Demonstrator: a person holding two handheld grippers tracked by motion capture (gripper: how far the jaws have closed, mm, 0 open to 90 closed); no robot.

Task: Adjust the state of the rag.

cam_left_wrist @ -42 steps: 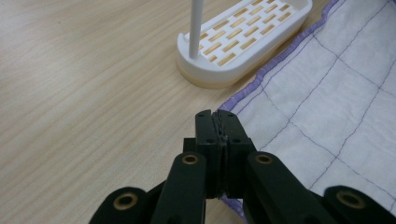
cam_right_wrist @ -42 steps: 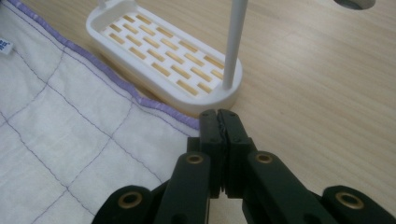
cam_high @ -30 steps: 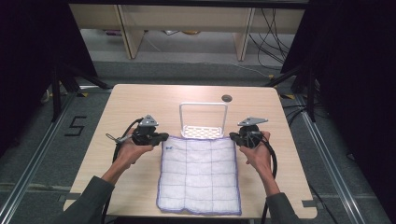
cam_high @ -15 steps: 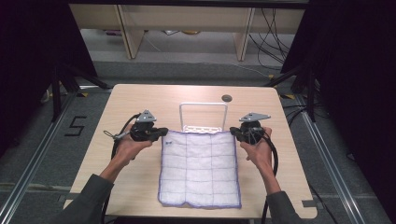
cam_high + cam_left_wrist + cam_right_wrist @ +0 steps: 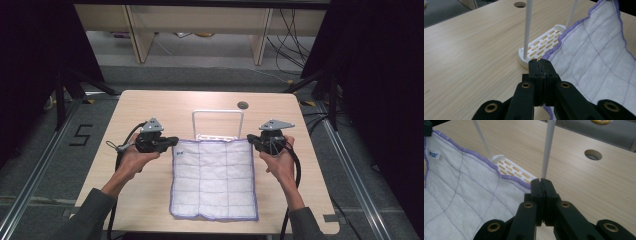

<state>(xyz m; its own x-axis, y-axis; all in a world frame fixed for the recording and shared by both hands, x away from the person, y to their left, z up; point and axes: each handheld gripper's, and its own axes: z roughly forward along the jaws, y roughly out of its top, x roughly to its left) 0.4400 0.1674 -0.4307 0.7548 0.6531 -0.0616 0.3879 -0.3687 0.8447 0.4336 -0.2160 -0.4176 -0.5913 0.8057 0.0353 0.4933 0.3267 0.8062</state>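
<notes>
Table (image 5: 150, 107): 2 tongs (image 5: 172, 142) (image 5: 251, 140) level, clamping cloth (image 5: 215, 175) corners.

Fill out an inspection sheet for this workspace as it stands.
Surface: light wooden table with round cable hole.
Job's things: white quilted cloth with purple edging, far edge lifted towards white wire rack on slotted base.
Clutter: nothing seen.
Grippers: left gripper shut on the cloth's far left corner; right gripper shut on its far right corner.
Cables: black cable trails from each gripper.
Surroundings: wooden shelving, floor wires, dark curtains.
</notes>
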